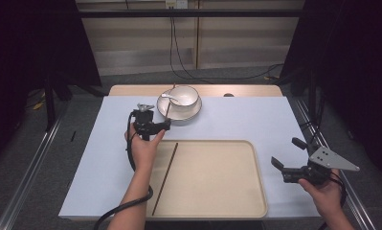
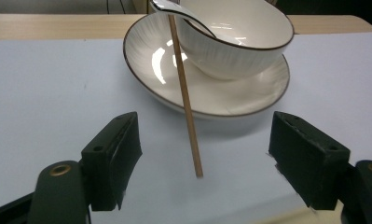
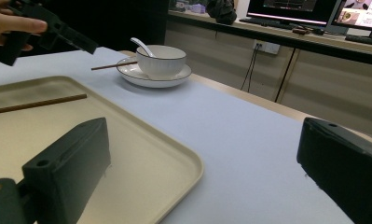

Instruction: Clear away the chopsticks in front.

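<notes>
- High view: we see the left gripper [image 1: 166, 125] just short of the plate [image 1: 193, 113], jaws apart, a chopstick [image 1: 168, 109] leaning on the rim; the right gripper [image 1: 286, 154] hovers wide open beside the tray [image 1: 236, 191]
- Left gripper view: the chopstick's [image 2: 186, 95] tip hangs untouched between our spread jaws
- Right gripper view: jaws apart, a second chopstick [image 3: 37, 104] on the tray
</notes>
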`<action>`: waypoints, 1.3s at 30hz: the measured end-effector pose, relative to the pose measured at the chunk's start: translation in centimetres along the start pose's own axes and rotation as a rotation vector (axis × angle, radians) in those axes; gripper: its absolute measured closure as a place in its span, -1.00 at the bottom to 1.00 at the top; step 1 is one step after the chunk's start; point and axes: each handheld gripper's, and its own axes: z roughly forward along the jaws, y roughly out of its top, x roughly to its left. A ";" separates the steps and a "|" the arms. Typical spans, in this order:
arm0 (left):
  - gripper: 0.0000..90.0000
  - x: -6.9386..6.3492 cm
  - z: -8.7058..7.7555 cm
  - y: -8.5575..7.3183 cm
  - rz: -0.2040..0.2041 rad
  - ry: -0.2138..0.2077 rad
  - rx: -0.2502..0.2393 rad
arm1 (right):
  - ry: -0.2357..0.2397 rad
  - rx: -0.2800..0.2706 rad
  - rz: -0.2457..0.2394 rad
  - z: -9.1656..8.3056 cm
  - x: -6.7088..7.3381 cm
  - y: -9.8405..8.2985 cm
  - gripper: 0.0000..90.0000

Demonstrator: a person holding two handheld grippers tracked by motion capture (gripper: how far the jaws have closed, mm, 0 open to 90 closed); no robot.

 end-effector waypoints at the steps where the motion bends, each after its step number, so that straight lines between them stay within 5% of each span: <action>1: -0.42 0.1 0.5 0.2 -0.001 0.000 -0.003 | 0.000 0.001 0.001 0.0 0.0 0.0 -0.96; 11: 0.18 0.1 3.5 2.1 0.090 0.058 0.027 | -0.005 0.003 0.002 -0.1 -0.1 -0.1 -0.96; 16: 0.38 0.0 4.8 2.6 0.092 0.068 0.066 | -0.008 0.007 0.003 -0.1 -0.2 -0.1 -0.96; 29: 0.64 -0.3 7.1 3.1 0.128 0.093 0.112 | -0.008 0.006 0.000 -0.2 -0.4 -0.2 -0.96; 39: 0.75 -0.3 8.1 3.1 0.100 0.091 0.136 | -0.011 0.008 0.009 -0.4 -0.4 -0.3 -0.96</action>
